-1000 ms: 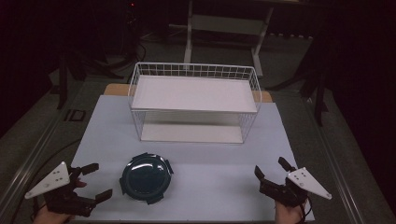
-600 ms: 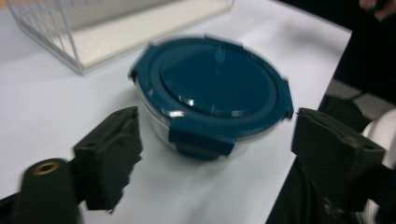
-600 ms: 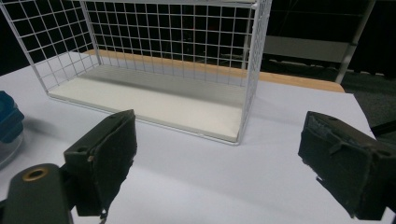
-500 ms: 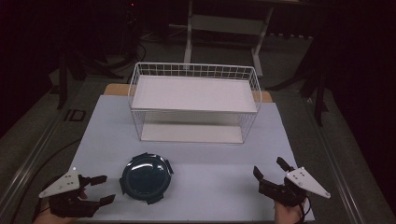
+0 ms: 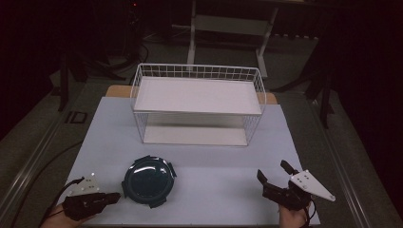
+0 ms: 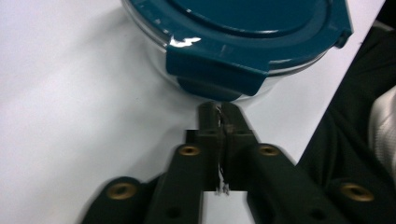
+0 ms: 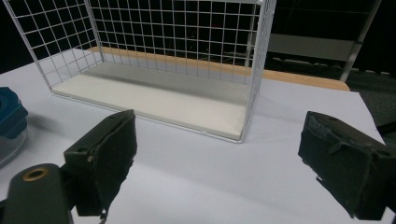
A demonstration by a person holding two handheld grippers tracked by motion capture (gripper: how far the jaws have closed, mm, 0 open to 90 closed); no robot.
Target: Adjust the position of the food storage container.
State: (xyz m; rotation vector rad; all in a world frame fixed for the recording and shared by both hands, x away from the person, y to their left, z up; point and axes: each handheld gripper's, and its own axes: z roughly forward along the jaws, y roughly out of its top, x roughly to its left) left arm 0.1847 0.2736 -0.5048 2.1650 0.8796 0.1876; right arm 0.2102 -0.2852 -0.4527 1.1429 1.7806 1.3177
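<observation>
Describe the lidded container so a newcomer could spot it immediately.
Start at the white wire rack at the table's far side, then come to the near edge. The round container sits left of centre, by the left gripper: dark teal lid with clip tabs, clear bowl beneath.

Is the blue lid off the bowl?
No, the blue lid sits on top of the clear bowl, with its flap folded down over the rim.
</observation>
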